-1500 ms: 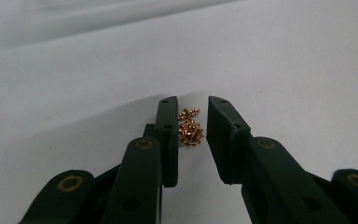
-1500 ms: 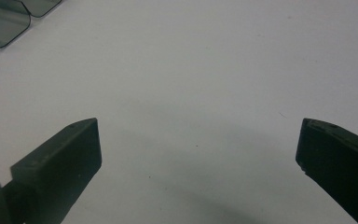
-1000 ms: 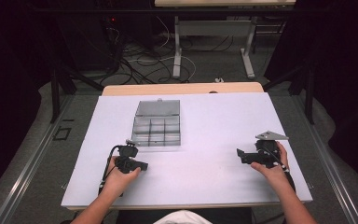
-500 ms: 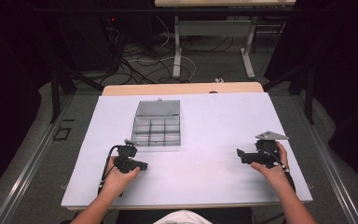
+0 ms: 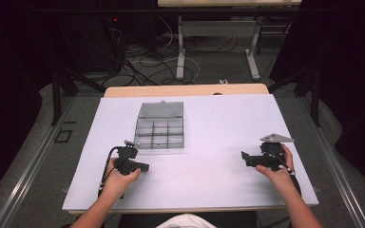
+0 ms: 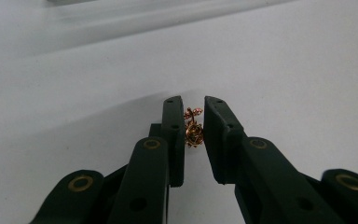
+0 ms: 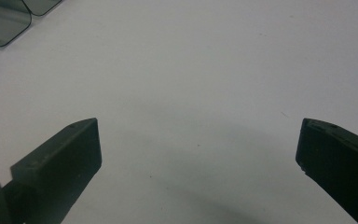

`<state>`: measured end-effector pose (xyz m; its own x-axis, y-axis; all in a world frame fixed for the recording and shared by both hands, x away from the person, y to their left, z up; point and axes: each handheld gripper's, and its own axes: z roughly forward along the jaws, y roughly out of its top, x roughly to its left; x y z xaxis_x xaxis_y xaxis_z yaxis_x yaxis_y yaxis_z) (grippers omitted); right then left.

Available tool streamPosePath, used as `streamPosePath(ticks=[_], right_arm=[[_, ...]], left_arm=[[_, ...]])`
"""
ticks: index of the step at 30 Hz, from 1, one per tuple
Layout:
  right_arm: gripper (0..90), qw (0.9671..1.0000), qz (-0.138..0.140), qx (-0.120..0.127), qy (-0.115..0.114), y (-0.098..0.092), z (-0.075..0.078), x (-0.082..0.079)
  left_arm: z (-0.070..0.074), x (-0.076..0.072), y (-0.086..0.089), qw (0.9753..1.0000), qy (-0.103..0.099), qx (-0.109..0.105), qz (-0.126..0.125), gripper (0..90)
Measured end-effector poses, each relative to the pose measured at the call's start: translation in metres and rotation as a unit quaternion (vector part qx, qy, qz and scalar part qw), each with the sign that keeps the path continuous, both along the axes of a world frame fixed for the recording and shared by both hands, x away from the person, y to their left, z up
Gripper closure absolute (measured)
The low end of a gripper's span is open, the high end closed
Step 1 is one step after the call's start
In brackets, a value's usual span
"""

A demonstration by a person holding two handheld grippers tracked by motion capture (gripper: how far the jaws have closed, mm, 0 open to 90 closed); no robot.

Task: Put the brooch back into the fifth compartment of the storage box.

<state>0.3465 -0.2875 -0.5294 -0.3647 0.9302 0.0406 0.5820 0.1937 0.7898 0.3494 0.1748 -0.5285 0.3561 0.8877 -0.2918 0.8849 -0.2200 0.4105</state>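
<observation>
White tabletop [image 5: 218, 137] fills the middle of the high view, with dark floor, loose cables and table legs across the upper part of the frame.

Lower left of that view, the left gripper [image 5: 142, 166] sits low over the surface in the person's left hand [image 5: 119, 178]. Its own view shows why it is held so low: a tiny gold ornament [image 6: 193, 127], something like an earring or small charm with a round body and leafy sprigs, sits between the two black jaws at frame centre. The jaws are drawn nearly together, a narrow slot left between them, and the piece appears caught in that slot; whether both jaws actually press on it is hard to tell. Such a small, light thing needs the very tips, which would explain the shallow angle along the table.

Just above that gripper in the high view lies a clear compartment box [image 5: 160, 127], lid open and tilted back, dividers exposed. It stands close to the left hand, probably so the piece can be dropped into a cell with a short lift.

At the lower right of the high view, well apart from the box, the right gripper [image 5: 244, 156] rests in the right hand [image 5: 278, 171]. Its own view shows the jaws spread wide over bare white surface, holding nothing, apparently idle while the left does the fine work.
</observation>
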Motion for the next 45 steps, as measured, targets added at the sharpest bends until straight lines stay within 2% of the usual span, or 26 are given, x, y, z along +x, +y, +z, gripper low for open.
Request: streamPosePath(ticks=[7, 11, 18, 21, 24, 30, 32, 39, 45], right_arm=[[0.0, 1.0, 0.001, 0.0, 0.0, 0.0, 0.0, 0.0], [0.0, 1.0, 0.0, 0.001, 0.0, 0.0, 0.0, 0.0], [0.0, 1.0, 0.001, 0.001, 0.0, 0.0, 0.0, 0.0], [0.0, 1.0, 0.001, 0.001, 0.0, 0.0, 0.0, 0.0], [0.0, 1.0, 0.001, 0.001, 0.0, 0.0, 0.0, 0.0], [0.0, 1.0, 0.001, 0.001, 0.0, 0.0, 0.0, 0.0], [0.0, 1.0, 0.001, 0.001, -0.001, 0.0, 0.0, 0.0], [0.0, 1.0, 0.002, 0.001, -0.001, 0.0, 0.001, 0.0], [0.0, 1.0, 0.001, 0.001, -0.001, 0.0, 0.0, 0.0]], left_arm=[[0.005, 0.0, 0.003, 0.9999, -0.009, -0.006, 0.008, 78.8], [0.009, 0.001, 0.006, 0.9999, -0.012, -0.002, 0.004, 78.8], [0.016, 0.003, 0.008, 0.9998, -0.015, -0.009, 0.008, 78.8], [0.019, 0.004, 0.009, 0.9998, -0.017, -0.007, 0.002, 78.8], [0.022, 0.004, 0.009, 0.9997, -0.019, -0.009, 0.009, 78.8], [0.03, 0.007, 0.01, 0.9995, -0.031, -0.005, 0.007, 78.8], [0.033, 0.007, 0.011, 0.9996, -0.027, -0.006, 0.007, 78.8], [0.042, 0.01, 0.011, 0.9992, -0.04, -0.005, 0.006, 78.9], [0.05, 0.013, 0.01, 0.9991, -0.041, 0.001, 0.005, 78.8]])
